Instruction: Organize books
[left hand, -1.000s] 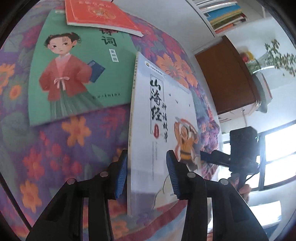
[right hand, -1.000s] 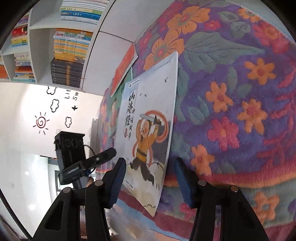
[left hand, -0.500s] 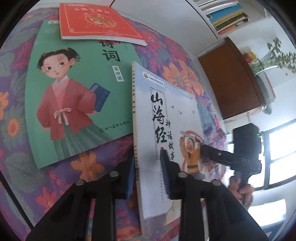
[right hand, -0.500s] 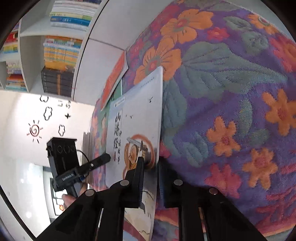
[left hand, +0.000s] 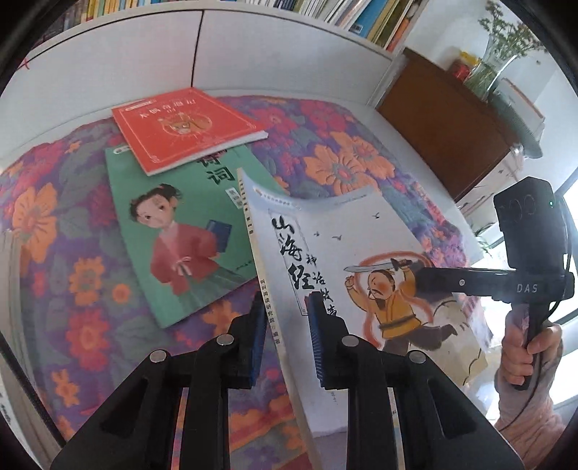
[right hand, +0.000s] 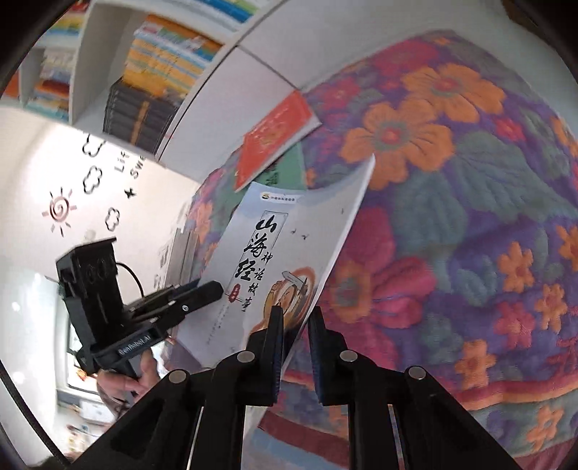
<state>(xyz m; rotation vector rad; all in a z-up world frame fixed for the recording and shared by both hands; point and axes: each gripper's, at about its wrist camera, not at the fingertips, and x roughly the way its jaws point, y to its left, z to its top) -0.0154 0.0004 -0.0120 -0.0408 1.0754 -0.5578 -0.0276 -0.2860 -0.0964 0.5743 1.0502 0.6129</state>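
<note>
Both grippers are angled downward toward the bed and each one is clamped on the same book. The left gripper (left hand: 285, 325) comes in from the near side and pinches the white book (left hand: 346, 260) right at its spine edge, blue pads pressed on either side of the cover. In the right wrist view you can see that left gripper (right hand: 213, 289) from the side, with a hand (right hand: 126, 383) wrapped around its handle lower down.

The right gripper (right hand: 294, 325) bites the opposite long edge of the white book (right hand: 274, 253), pads squeezed tight on the thin cover. From the left wrist view the right gripper (left hand: 419, 274) reaches in across the warrior picture, and the hand (left hand: 520, 347) holding its grip sits low on the right, a pinkish sleeve (left hand: 527, 426) below it.

The book itself is up off the flowery blanket (left hand: 343, 159), tilted, with its far corner curling upward a bit. So it hangs between the two grippers, one on each side.

Around it: a green book (left hand: 173, 231) with a girl in a red jacket lies flat on the blanket just left of the white one, and a red book (left hand: 184, 126) rests on top of the green one's far end. Behind that is a white shelf unit (left hand: 144, 54) with rows of books (left hand: 368, 18) on it, and a brown cabinet (left hand: 444, 123) on the right with a vase of greenery (left hand: 502, 47) on top. Nothing sits between the grippers and the book.
</note>
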